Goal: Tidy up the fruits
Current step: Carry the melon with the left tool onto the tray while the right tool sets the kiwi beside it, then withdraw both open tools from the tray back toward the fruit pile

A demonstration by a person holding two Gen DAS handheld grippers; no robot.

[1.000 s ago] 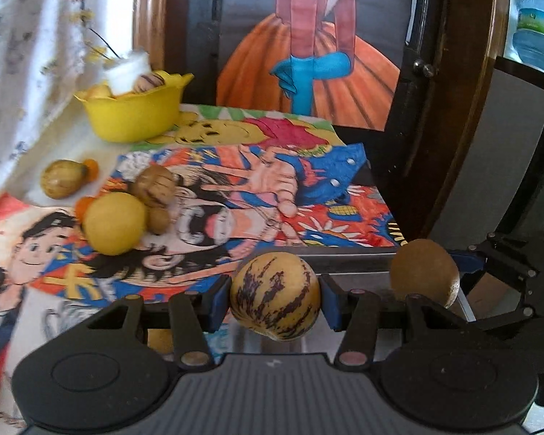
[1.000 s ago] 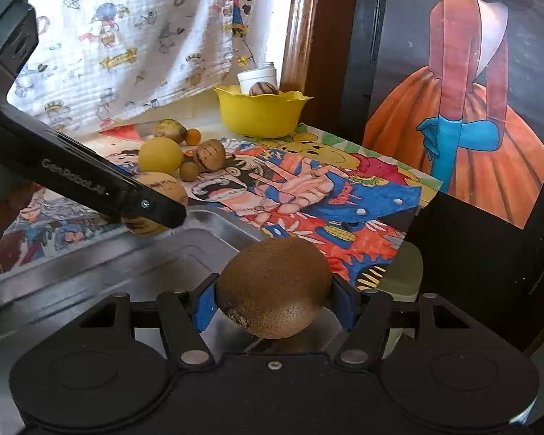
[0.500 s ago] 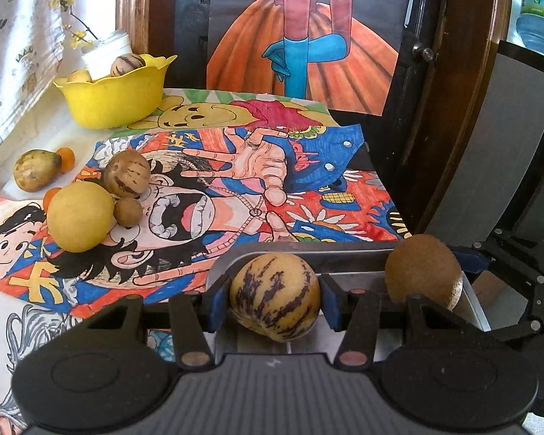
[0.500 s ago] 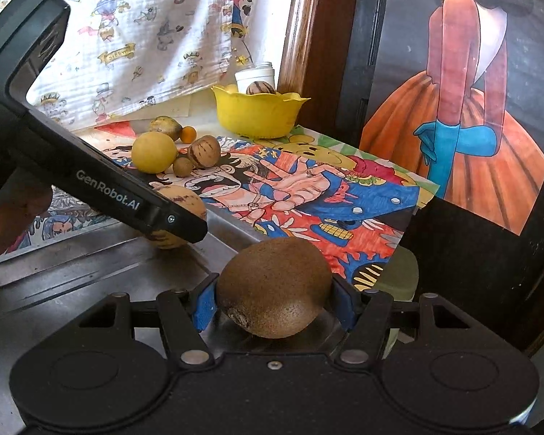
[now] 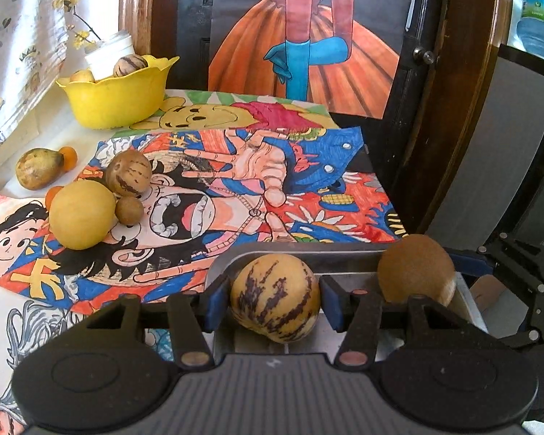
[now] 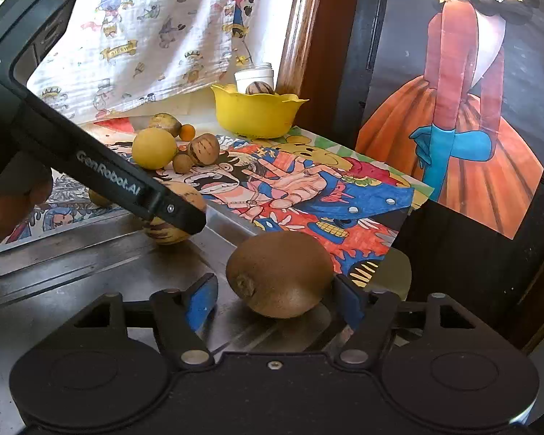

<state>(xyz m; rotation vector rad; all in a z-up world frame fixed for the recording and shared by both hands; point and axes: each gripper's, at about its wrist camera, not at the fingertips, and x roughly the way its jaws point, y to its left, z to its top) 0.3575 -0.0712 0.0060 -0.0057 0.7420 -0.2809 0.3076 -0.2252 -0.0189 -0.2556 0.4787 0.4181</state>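
Note:
My left gripper [image 5: 275,299] is shut on a yellow purple-striped melon [image 5: 275,295], held just over the metal tray [image 5: 308,253]. In the right wrist view the same melon [image 6: 170,217] sits under the left gripper's body. My right gripper [image 6: 277,291] has its jaws spread, with a gap on the left side of the brown kiwi [image 6: 279,273], which rests on the tray [image 6: 90,264]. The kiwi also shows in the left wrist view [image 5: 415,268]. A yellow bowl [image 5: 118,96] with fruit stands at the back left.
Loose fruits lie on the cartoon mat [image 5: 235,166]: a big yellow round one [image 5: 81,214], a striped one [image 5: 128,172], a small brown one [image 5: 128,210], a greenish one [image 5: 38,168] and small orange ones [image 5: 69,156]. A white jar [image 6: 254,76] stands behind the bowl. A dark door frame [image 5: 435,90] rises on the right.
My right gripper's jaws have opened off the kiwi, which now rests on the tray. My left gripper has shifted a little with the striped melon, still held.

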